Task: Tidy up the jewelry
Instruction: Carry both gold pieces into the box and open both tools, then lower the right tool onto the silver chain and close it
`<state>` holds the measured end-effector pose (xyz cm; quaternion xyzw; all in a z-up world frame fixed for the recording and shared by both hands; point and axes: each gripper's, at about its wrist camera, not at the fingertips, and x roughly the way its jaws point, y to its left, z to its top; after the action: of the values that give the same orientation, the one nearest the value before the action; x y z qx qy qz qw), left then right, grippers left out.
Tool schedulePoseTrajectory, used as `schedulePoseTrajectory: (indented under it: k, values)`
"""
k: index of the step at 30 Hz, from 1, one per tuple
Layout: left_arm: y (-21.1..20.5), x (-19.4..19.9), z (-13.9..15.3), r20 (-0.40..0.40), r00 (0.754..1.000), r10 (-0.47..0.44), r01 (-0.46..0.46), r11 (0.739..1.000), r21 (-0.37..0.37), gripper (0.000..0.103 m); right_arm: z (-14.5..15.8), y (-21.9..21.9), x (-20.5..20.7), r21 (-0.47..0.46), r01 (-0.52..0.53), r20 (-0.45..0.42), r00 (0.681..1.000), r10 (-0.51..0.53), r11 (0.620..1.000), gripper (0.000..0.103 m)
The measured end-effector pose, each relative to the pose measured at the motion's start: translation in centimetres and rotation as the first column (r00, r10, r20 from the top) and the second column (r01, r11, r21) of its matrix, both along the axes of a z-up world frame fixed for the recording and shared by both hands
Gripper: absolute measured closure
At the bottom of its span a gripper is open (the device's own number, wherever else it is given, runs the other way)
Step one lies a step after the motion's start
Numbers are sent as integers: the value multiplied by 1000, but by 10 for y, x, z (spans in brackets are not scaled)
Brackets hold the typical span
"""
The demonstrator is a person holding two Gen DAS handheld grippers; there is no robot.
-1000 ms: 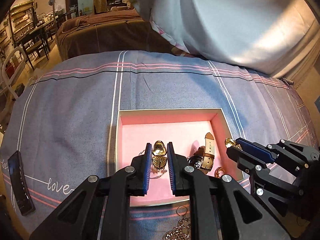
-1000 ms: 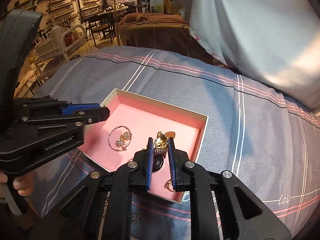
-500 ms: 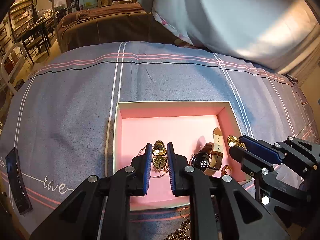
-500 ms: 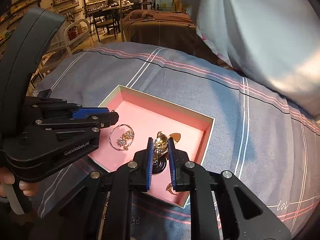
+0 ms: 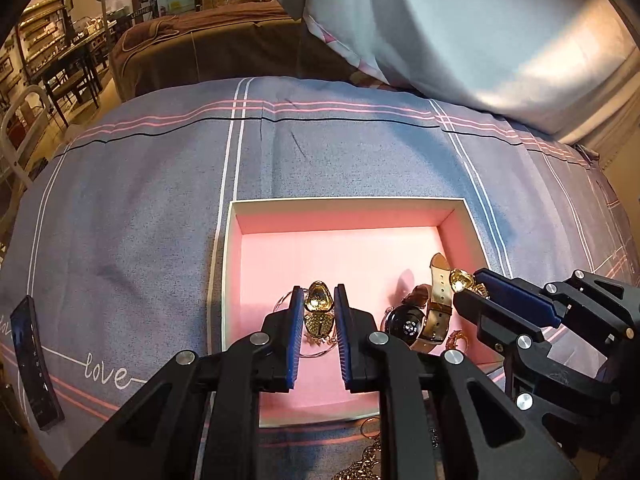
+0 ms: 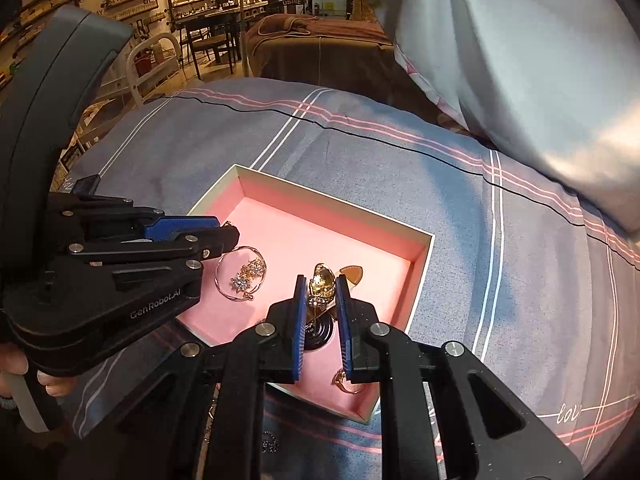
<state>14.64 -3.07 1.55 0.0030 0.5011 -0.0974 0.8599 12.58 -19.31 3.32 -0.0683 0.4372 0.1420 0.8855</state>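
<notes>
- Right now, a pink box (image 5: 348, 240) with a pale rim sits on a bed with a grey-blue striped cover (image 5: 140, 208), in the middle of both views.
- In the left wrist view, the left hand-held gripper (image 5: 317, 304) is at the bottom middle, over the box, and points down into it.
- Its blue pads are close together and pinch a gold earring (image 5: 318, 300) with a shiny drop on top and a sparkly part below.
- Under it, on the pink floor, lies a thin hoop with little star stones (image 6: 242, 278). The right wrist view shows it best, at the left of the box.
- The right hand-held gripper (image 6: 318, 300) is at the bottom middle of its own view, also over the box.
- Its pads are narrow too and squeeze a second gold earring (image 6: 322, 280) that looks the same.
- In the left wrist view this gripper comes in from the right edge, with its gold piece at the tip.
- A watch with a black round face (image 5: 404, 324) and a tan strap lies in the lower right part of the box.
- A small gold ring (image 6: 346, 380) lies near the box's close corner.
- A gold chain (image 5: 360, 468) lies on the cover at the bottom edge, outside the box.
- A dark flat remote (image 5: 34, 364) lies on the cover at the lower left.
- A big pale pillow (image 5: 460, 28) fills the upper right.
- A person's fingers (image 6: 52, 384) hold the left handle at the lower left of the right wrist view.
</notes>
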Motion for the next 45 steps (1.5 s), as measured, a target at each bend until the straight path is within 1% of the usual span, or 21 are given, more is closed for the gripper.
schedulePoseTrajectory:
  k: [10,12,13,14,16,18,19,20,21,22,23,26,29,31,32,34,35,37,40,43,45]
  values:
    - [1,3,-2,-23,1000,10,-10,1000,15,86,-3,-2,4,-8,2,-19,1000,-2,1000,88]
    - [4,3,-2,-25,999,28,-28,999,27,61,-6,-1,5,-24,6,-26,1000,-7,1000,88]
    - [5,2,0,-13,999,40,-40,999,35,40,-7,-2,4,-36,12,-22,1000,-13,999,87]
    - [7,1,3,0,999,50,-50,998,38,35,-7,-3,4,-42,21,-21,1000,-21,999,85]
    - [12,-1,8,7,999,54,-54,998,19,33,-5,-6,1,-36,37,-5,999,-37,999,77]
    - [17,-5,16,20,998,58,-58,998,-16,31,2,-13,-6,-13,55,23,998,-55,998,74]
    - [20,-9,21,31,998,55,-54,998,-33,28,7,-19,-12,6,68,41,997,-69,998,64]
    - [24,-14,26,48,997,53,-51,998,-42,25,11,-25,-21,25,88,64,994,-90,996,46]
    - [28,-22,31,71,996,53,-50,998,-47,24,14,-32,-33,46,104,90,990,-108,993,36]
    - [33,-32,33,93,994,51,-47,998,-52,21,15,-38,-46,63,112,112,987,-118,992,31]
    - [39,-43,34,110,993,52,-46,997,-55,20,13,-43,-60,77,106,122,986,-115,991,31]
    - [54,-76,17,104,993,53,-48,997,-55,19,-14,-45,-92,103,75,78,994,-83,992,32]
    - [62,-101,-14,55,997,62,-60,998,-36,19,-53,-23,-105,-8,41,54,998,-40,999,32]
    - [66,-113,-33,22,997,73,-73,997,-13,19,-70,-6,-107,-11,17,52,998,-16,1000,33]
    - [68,-117,-40,5,997,80,-80,997,-19,19,-77,4,-109,-9,-11,49,999,11,1000,33]
    - [74,-122,-49,-22,995,95,-96,995,-38,19,-91,27,-113,-12,-104,-5,995,104,994,33]
    - [77,-125,-52,-28,995,99,-100,994,-39,19,-93,35,-120,-31,-129,12,991,130,991,34]
    - [82,-128,-55,-24,994,107,-108,994,-25,19,-90,36,-131,12,-186,-9,983,186,983,34]
    - [83,-129,-56,-25,994,103,-104,994,-26,19,-82,18,-139,55,-137,1,990,138,989,34]
    - [81,-130,-59,-28,995,97,-98,995,-28,19,-87,8,-136,-12,-92,0,996,92,996,34]
    - [75,-130,-61,-32,996,81,-82,996,-24,19,-89,6,-134,0,-98,5,995,98,995,34]
